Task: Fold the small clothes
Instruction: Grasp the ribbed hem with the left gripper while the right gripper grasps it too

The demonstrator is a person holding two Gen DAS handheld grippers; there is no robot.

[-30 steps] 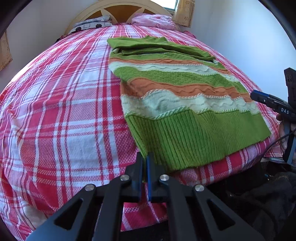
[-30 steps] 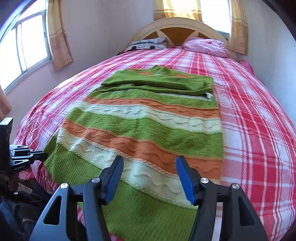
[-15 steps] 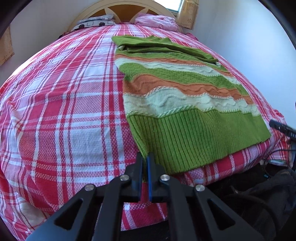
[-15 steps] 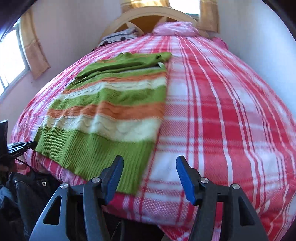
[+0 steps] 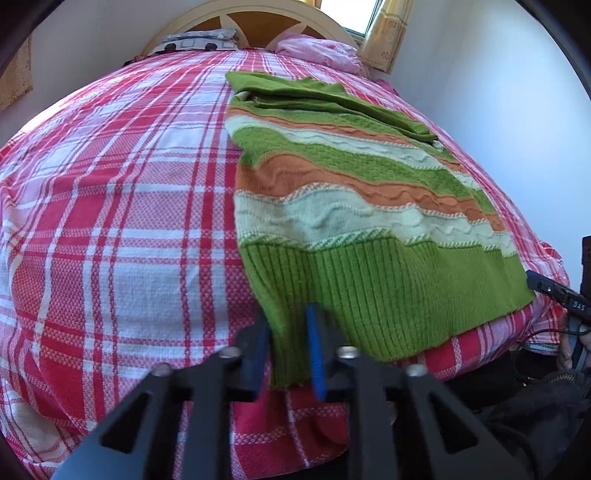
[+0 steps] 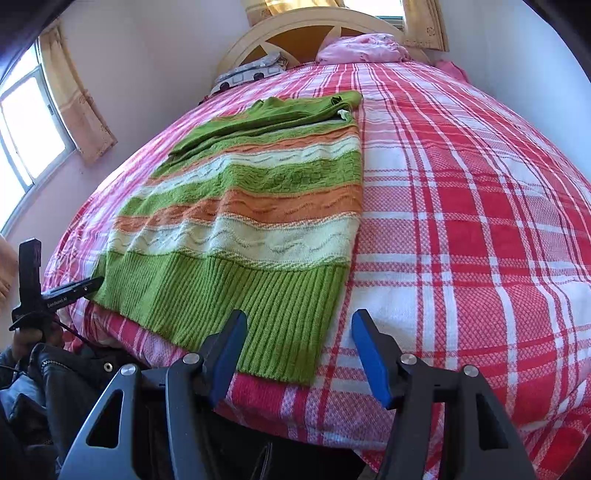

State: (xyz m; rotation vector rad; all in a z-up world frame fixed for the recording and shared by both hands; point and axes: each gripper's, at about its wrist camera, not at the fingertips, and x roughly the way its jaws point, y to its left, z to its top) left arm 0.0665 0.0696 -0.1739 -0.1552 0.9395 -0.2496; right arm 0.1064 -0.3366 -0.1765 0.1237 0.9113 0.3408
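A green, orange and cream striped knit sweater (image 5: 369, 206) lies flat on the bed, its sleeves folded across the top and its ribbed green hem toward me. My left gripper (image 5: 288, 317) is at the hem's left corner. Its jaws are opening and stand a little apart, with that corner between the blue pads. My right gripper (image 6: 300, 317) hovers open over the sweater's (image 6: 258, 206) right hem corner, and its pads do not touch the cloth. Each gripper also shows at the edge of the other's view: the right gripper (image 5: 557, 295) and the left gripper (image 6: 74, 290).
The red and white plaid bedspread (image 6: 461, 221) covers the whole bed. A wooden headboard (image 6: 306, 33), a patterned pillow (image 6: 251, 72) and a pink pillow (image 6: 362, 46) sit at the far end. A white wall runs along the right side. A dark jacket (image 6: 74, 376) lies below the bed's near edge.
My left gripper's jaws were shut and have parted slightly around the hem's left corner. My right gripper has shifted from over the sweater's middle to its right hem corner.
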